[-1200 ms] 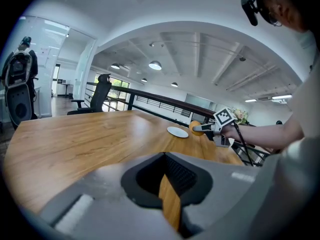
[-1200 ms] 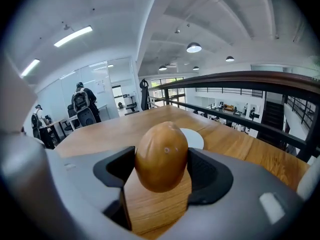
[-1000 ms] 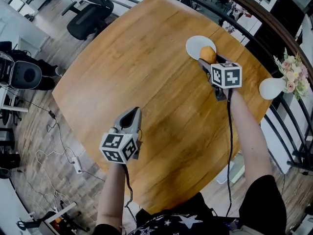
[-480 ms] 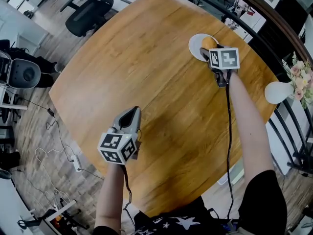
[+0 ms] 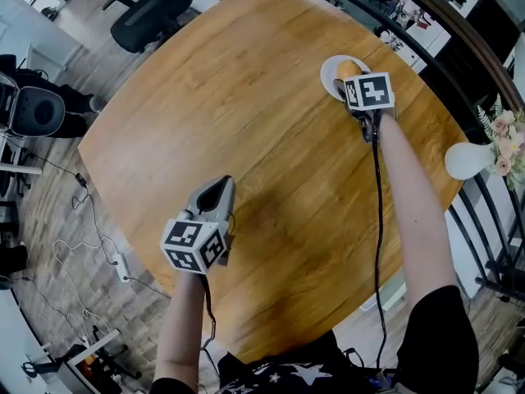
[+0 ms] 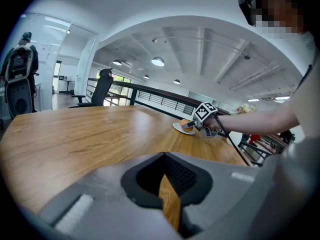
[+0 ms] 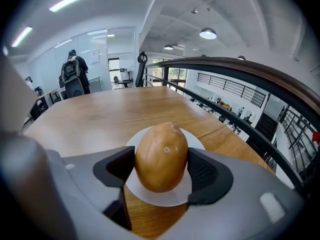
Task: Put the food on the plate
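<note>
Compared with a second ago, the right gripper [image 5: 348, 75] has gone further up the frame. Its black-and-white marker cube [image 5: 367, 91] now overlaps the lower right rim of the round white plate [image 5: 330, 72], where before it sat clear below the plate. The brown egg-shaped food [image 5: 350, 67] has gone with it, from the plate's lower right part to a place higher over the plate. The left gripper [image 5: 218, 192] keeps its spot in the lower left of the head view, over the bare wooden desk [image 5: 246, 97].

In the right gripper view, the grey fingers [image 7: 212, 176] press their dark ribbed pads on both sides of the food. The food stands on end between them, smooth and slightly glossy, with one small pale spot on its skin. The plate is flat, matte and plain under it; I cannot tell whether the food's underside touches it.

The left gripper's fingers meet at their tips and hold nothing, with a strip of wood grain showing through the hollow behind them. The desk is warm orange-brown, with long streaked grain and rounded corners. A rounded white vase [image 5: 466, 160] with pale flowers stands at its right edge.
</note>
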`<state>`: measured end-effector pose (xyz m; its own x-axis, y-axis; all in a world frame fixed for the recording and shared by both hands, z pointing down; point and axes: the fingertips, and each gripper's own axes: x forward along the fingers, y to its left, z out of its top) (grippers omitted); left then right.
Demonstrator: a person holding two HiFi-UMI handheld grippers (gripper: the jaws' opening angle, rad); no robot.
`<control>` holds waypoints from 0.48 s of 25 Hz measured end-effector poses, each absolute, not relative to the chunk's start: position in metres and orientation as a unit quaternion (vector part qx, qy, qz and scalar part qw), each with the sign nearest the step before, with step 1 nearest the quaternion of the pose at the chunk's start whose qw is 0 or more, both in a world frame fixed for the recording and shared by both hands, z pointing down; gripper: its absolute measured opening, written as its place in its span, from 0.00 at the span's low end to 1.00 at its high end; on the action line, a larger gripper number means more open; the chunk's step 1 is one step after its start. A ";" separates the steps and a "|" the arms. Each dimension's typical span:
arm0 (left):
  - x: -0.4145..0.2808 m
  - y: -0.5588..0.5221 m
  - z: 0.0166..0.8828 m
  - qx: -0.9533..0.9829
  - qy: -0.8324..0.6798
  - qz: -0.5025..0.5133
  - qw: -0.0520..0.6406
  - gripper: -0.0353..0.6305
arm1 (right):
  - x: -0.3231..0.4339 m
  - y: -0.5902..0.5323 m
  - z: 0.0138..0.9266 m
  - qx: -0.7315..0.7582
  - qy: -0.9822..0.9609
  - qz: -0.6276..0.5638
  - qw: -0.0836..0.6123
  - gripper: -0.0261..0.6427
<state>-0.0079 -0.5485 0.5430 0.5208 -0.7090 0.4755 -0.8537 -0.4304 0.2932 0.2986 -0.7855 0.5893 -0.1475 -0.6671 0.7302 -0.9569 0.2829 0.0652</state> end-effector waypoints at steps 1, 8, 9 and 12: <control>-0.008 -0.548 0.543 0.833 -0.469 0.141 0.256 0.06 | 0.298 -0.785 0.589 0.558 -0.727 0.212 0.339 0.54; -0.016 -0.544 0.539 0.831 -0.473 0.143 0.254 0.06 | 0.292 -0.785 0.585 0.555 -0.738 0.216 0.318 0.65; -0.018 -0.544 0.537 0.831 -0.474 0.143 0.253 0.06 | 0.292 -0.784 0.583 0.555 -0.740 0.219 0.310 0.65; -0.026 -0.544 0.531 0.829 -0.482 0.137 0.250 0.06 | 0.295 -0.780 0.576 0.554 -0.745 0.224 0.297 0.68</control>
<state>-0.0262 -0.5440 0.5314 0.4979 -0.7302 0.4678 -0.8671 -0.4110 0.2814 0.2950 -0.7798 0.5762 -0.2098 -0.6920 0.6908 -0.9583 0.2856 -0.0050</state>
